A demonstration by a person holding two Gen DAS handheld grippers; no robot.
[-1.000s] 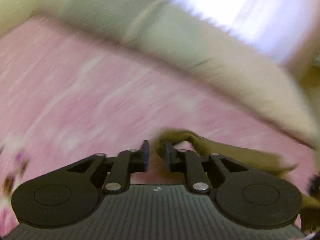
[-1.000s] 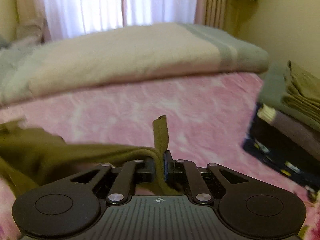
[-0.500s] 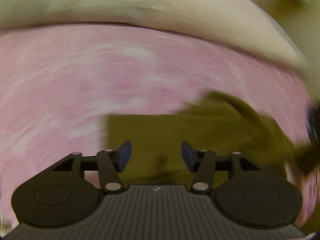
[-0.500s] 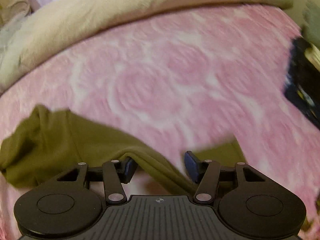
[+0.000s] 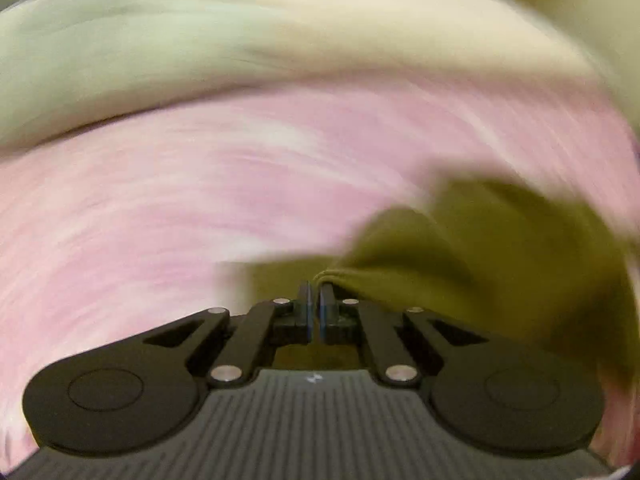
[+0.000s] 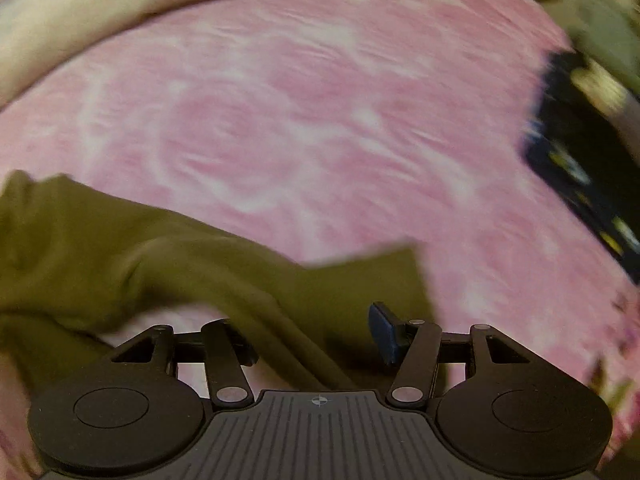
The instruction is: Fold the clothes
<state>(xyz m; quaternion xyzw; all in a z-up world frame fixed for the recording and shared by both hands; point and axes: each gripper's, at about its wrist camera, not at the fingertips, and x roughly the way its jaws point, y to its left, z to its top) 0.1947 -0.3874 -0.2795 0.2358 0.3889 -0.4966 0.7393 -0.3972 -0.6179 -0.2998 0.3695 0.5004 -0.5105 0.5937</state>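
An olive green garment [image 5: 492, 256] lies on a pink bedspread [image 5: 200, 184]. In the left wrist view my left gripper [image 5: 314, 300] has its jaws closed together at a folded edge of the garment; the view is blurred and I cannot see cloth between the pads. In the right wrist view the same garment [image 6: 120, 248] spreads from the left to under the gripper. My right gripper [image 6: 316, 332] is open, its jaws wide apart, with a fold of the garment running between them; its left fingertip is hidden by the cloth.
A cream and grey-green blanket [image 5: 280, 40] lies rolled along the far side of the bed. A stack of folded clothes with a dark patterned piece [image 6: 580, 152] sits at the right on the pink bedspread [image 6: 320, 100].
Both grippers let go of the garment half a second ago. Since then the left gripper has closed at a fold of it. The right gripper stays open over the cloth.
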